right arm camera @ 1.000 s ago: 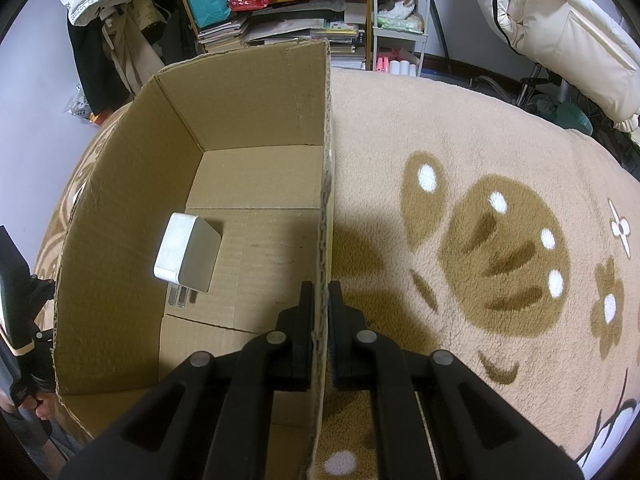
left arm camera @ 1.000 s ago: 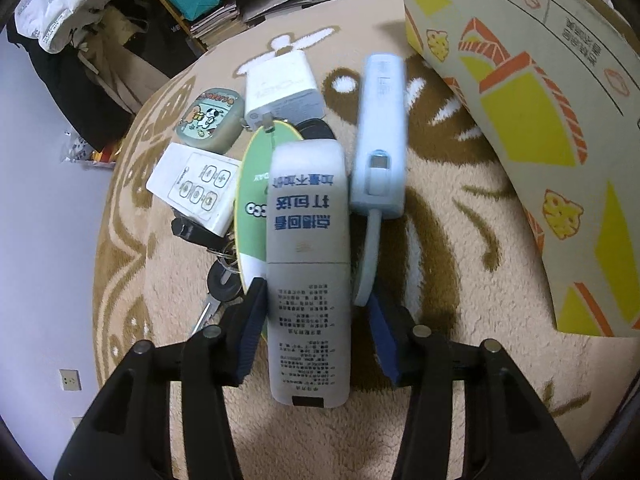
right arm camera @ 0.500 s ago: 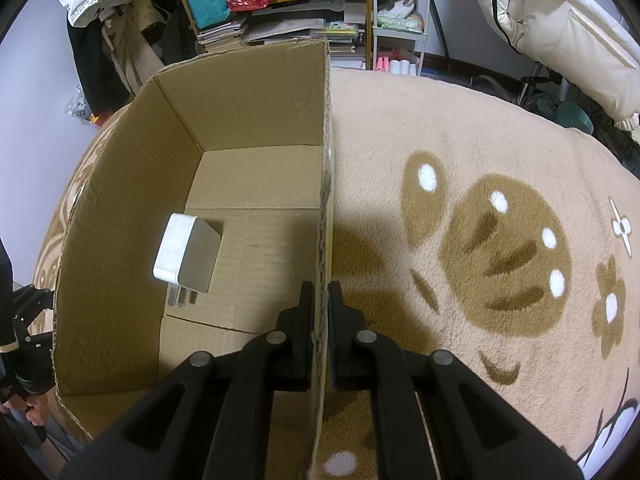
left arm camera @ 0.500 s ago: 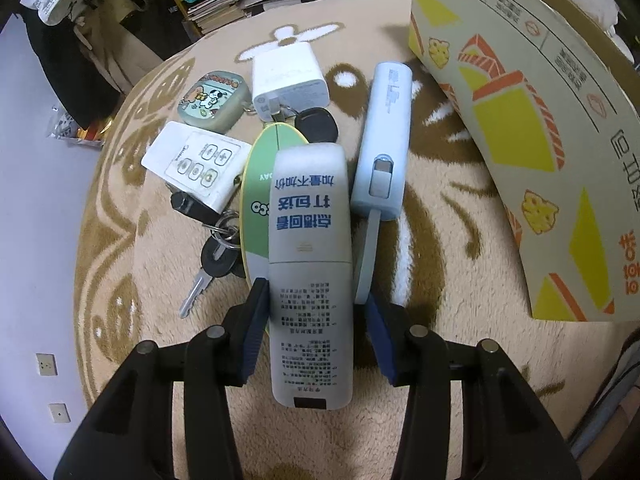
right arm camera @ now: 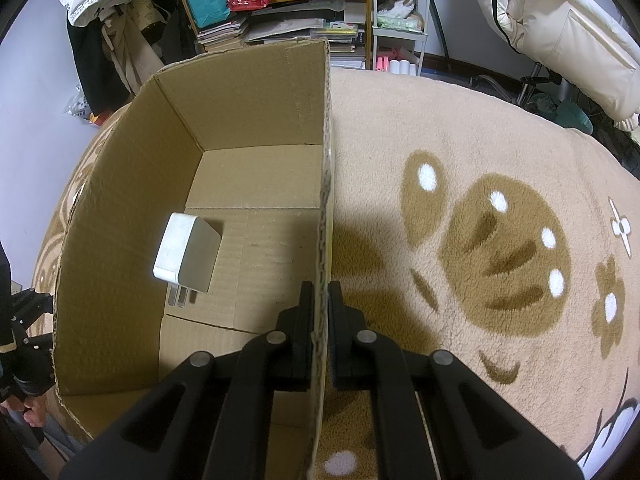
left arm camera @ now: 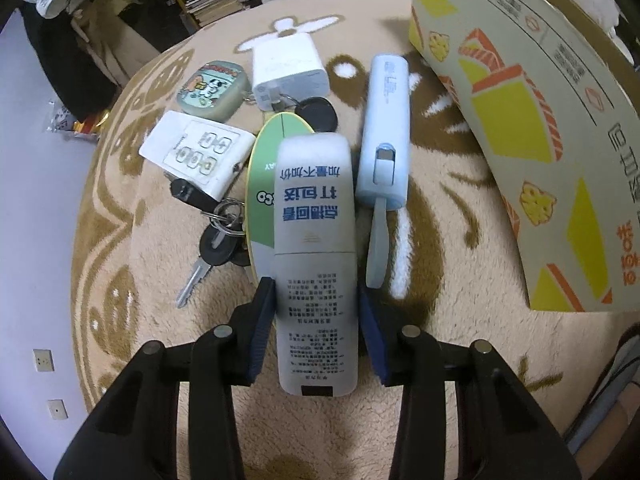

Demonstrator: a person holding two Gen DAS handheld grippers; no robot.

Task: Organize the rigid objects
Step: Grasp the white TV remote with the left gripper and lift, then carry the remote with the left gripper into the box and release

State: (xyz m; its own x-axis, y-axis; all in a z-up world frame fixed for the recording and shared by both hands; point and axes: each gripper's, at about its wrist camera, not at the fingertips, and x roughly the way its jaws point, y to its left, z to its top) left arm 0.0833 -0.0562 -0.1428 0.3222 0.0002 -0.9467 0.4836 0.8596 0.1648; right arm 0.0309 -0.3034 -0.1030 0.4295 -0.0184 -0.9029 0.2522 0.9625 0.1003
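Left wrist cam: your left gripper [left arm camera: 316, 320] has just been closing on the white tube [left arm camera: 314, 248] at frame centre, blue pads touching both sides, amid keys [left arm camera: 218, 248] and a blue power bank [left arm camera: 386, 136] on the rug [left arm camera: 460, 248]. Right wrist cam: your right gripper [right arm camera: 320, 300] is clamped on the cardboard box [right arm camera: 128, 208] wall, bottom centre; a white charger [right arm camera: 188, 254] lies inside.
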